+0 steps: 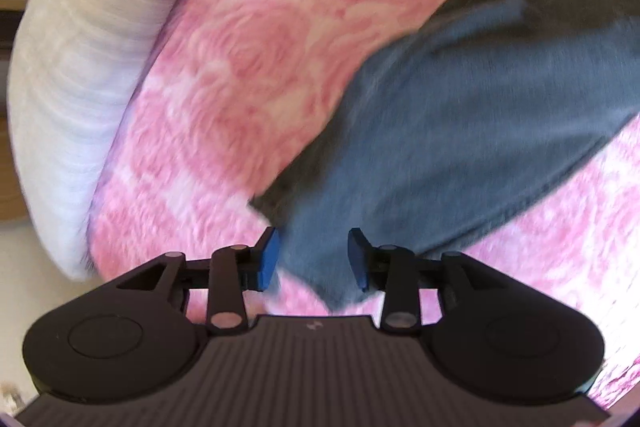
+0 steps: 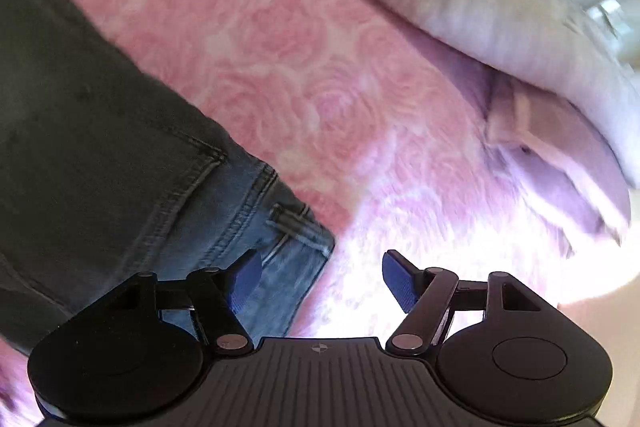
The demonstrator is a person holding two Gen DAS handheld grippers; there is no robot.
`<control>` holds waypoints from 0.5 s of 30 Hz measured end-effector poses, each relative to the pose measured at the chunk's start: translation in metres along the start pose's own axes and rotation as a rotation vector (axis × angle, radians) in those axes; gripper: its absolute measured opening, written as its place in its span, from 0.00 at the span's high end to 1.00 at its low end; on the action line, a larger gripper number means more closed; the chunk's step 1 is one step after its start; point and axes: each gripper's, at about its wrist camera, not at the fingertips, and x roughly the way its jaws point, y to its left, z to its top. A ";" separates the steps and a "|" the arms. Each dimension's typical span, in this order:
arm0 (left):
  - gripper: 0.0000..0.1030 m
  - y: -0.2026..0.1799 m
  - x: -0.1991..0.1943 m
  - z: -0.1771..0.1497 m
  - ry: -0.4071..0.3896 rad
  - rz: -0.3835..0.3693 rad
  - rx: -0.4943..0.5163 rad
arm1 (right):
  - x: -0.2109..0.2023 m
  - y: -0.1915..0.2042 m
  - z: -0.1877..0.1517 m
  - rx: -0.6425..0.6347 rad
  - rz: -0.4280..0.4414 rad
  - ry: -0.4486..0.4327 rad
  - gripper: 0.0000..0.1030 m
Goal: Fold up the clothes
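Observation:
A pair of dark grey-blue jeans point(image 1: 472, 131) lies on a pink rose-patterned bedspread point(image 1: 256, 59). In the left wrist view my left gripper point(image 1: 314, 259) is open, its blue pads either side of a leg end of the jeans, not closed on it. In the right wrist view the waistband corner of the jeans point(image 2: 280, 227) with a belt loop lies just ahead of my right gripper point(image 2: 320, 281), which is open wide and empty; its left pad is over the denim, its right pad over the bedspread point(image 2: 320, 75). Both views are blurred by motion.
A pale grey-white rolled duvet or pillow point(image 1: 76, 75) runs along the far edge of the bed, also in the right wrist view point(image 2: 500, 7). A pink-lilac folded cloth point(image 2: 560, 163) lies at the right. The bed edge and pale floor point(image 1: 24, 247) show at the left.

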 end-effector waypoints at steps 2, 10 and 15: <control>0.67 -0.004 -0.004 -0.017 0.017 0.004 -0.015 | -0.016 0.013 -0.004 0.065 0.047 -0.022 0.32; 0.54 -0.029 -0.003 -0.084 -0.025 0.011 -0.054 | -0.068 0.111 0.012 0.080 0.242 -0.092 0.32; 0.56 -0.059 0.025 -0.105 -0.152 0.128 0.127 | -0.105 0.180 0.043 0.032 0.284 -0.133 0.32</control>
